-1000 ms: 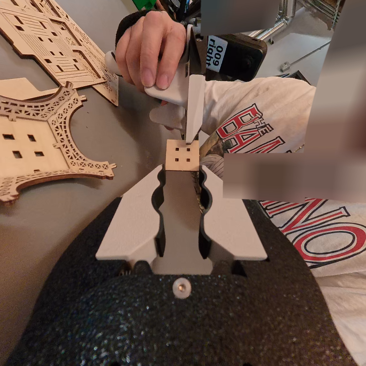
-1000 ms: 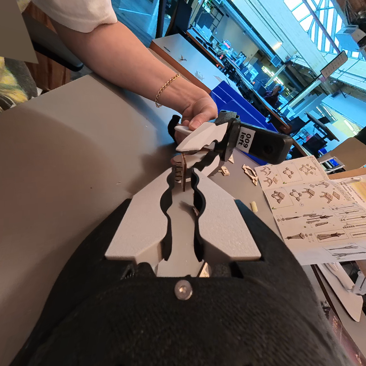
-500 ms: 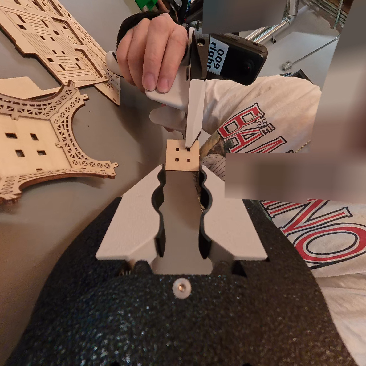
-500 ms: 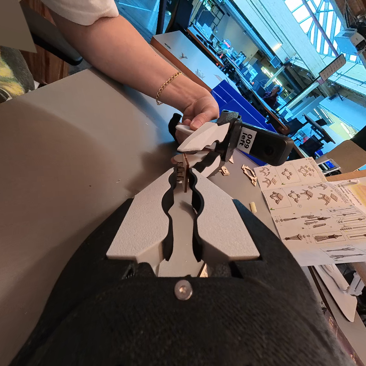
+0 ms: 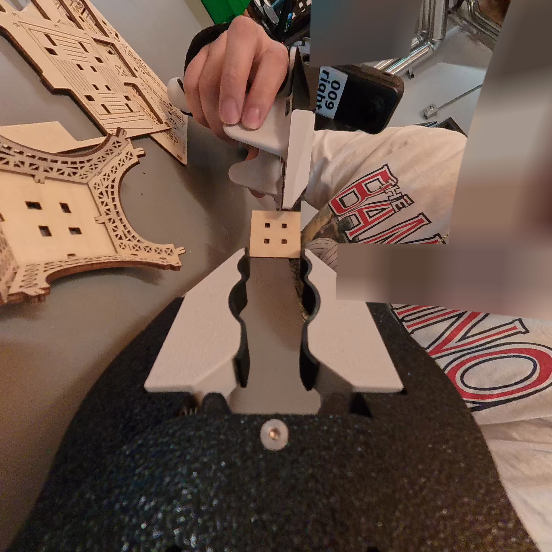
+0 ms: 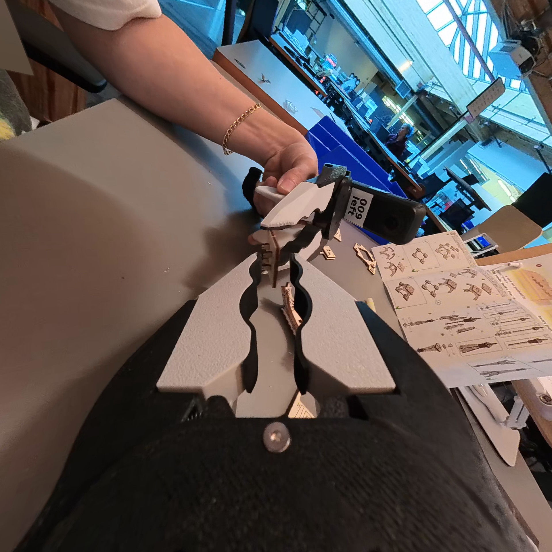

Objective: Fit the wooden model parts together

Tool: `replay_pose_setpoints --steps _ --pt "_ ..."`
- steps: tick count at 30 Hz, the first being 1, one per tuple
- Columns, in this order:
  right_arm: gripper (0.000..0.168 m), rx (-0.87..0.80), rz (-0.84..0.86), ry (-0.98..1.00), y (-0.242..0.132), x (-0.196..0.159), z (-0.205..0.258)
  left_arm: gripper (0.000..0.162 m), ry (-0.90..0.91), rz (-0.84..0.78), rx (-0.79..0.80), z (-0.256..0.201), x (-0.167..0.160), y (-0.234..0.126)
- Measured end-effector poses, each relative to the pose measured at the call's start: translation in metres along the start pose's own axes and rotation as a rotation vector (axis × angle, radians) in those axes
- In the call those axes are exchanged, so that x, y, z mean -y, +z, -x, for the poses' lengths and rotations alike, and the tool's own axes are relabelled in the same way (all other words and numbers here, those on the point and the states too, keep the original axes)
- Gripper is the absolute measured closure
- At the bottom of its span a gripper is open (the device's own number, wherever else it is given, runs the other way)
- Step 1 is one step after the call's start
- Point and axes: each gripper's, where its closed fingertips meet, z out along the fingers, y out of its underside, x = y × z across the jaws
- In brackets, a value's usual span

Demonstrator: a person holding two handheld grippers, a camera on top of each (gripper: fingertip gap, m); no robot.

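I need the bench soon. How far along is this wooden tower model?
Done: the lattice tower base lies assembled on the table. In hand: the left claw grips a small square plate with four holes, its far edge at the right claw. Left: loose pieces beside the instruction sheet.

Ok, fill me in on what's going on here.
A person is building a wooden tower model with a handheld gripper in each hand. The left gripper clamps a small square plate with four holes by its edges. The right gripper meets it from the opposite side, its fingertips at the plate's far edge beside a small slotted piece; whether it grips anything is unclear. The tower base, a cut-out sheet and an instruction sheet lie on the grey table.
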Motion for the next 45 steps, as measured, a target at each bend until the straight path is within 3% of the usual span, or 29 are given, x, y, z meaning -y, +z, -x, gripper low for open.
replay_pose_setpoints --steps 45 --pt "0.155 -0.036 0.008 -0.017 -0.0037 -0.0022 -0.0074 0.132 -0.011 -0.031 0.005 0.0033 0.0046 -0.0036"
